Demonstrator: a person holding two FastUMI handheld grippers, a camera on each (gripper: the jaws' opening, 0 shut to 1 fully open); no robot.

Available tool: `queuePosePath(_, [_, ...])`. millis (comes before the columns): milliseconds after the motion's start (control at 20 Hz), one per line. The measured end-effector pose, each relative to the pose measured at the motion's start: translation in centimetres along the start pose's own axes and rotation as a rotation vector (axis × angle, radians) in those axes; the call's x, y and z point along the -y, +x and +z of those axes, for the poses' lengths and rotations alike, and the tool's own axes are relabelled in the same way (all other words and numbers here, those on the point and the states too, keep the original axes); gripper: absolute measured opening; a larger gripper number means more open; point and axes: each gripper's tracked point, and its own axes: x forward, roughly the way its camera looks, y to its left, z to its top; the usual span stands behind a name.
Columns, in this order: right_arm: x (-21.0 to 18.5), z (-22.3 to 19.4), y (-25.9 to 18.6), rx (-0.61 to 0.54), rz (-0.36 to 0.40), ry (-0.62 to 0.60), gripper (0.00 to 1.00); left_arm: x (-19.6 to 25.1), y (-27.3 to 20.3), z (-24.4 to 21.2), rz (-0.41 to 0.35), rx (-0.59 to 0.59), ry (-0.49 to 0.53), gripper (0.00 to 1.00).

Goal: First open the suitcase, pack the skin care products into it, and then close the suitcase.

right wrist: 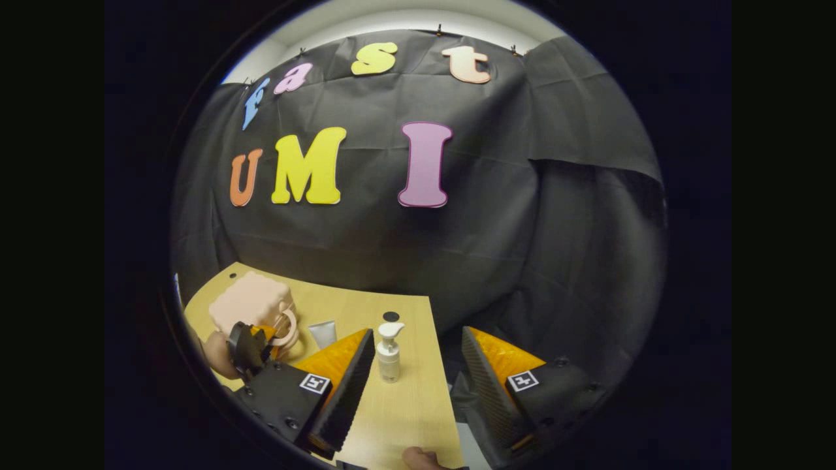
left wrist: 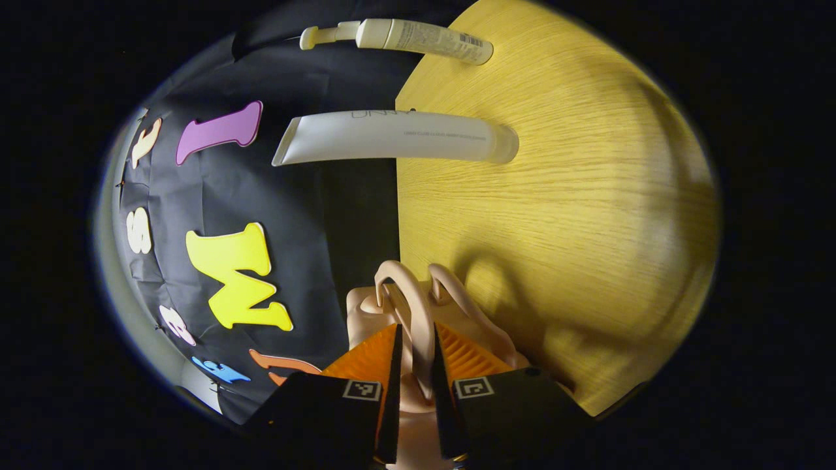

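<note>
Left gripper view: left gripper (left wrist: 415,365) jaws clenched on the pink suitcase (left wrist: 392,307) handle; tube (left wrist: 392,137) and pump bottle (left wrist: 398,36) lettering unreadable. Right gripper (right wrist: 411,372) jaws released above the surface (right wrist: 405,405).

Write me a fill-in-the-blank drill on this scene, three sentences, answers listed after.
1. The left gripper is shut on the pink suitcase's ____.
2. The right gripper's jaws stand ____.
3. The pump bottle stands upright on the wooden ____, beside the white tube.

Missing words: handle; open; table
</note>
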Motion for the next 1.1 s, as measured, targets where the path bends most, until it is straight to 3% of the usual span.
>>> queuePosePath(100, [-1.8, 0.4, -0.8, -0.010, -0.008, -0.014, 0.80, 0.2, -0.2, 0.1, -0.015, 0.024, 0.005, 0.18])
queuePosePath(450, [-7.9, 3.6, -4.0, 0.037, -0.023, -0.043, 0.80, -1.1, -0.8, -0.7, -0.025, 0.079, -0.101, 0.08])
queuePosePath(500, [-8.8, 3.9, -4.5, 0.042, -0.024, -0.051, 0.80, -1.5, -0.9, -0.7, -0.022, 0.095, -0.125, 0.02])
queuePosePath(700, [-11.9, 5.4, -6.2, 0.075, -0.039, -0.090, 0.80, -3.0, -2.4, -1.5, -0.034, 0.139, -0.225, 0.03])
queuePosePath(1100, [-16.5, 9.2, -8.1, 0.142, -0.102, -0.040, 0.80, -10.3, -4.3, -6.2, -0.008, 0.186, -0.461, 0.03])
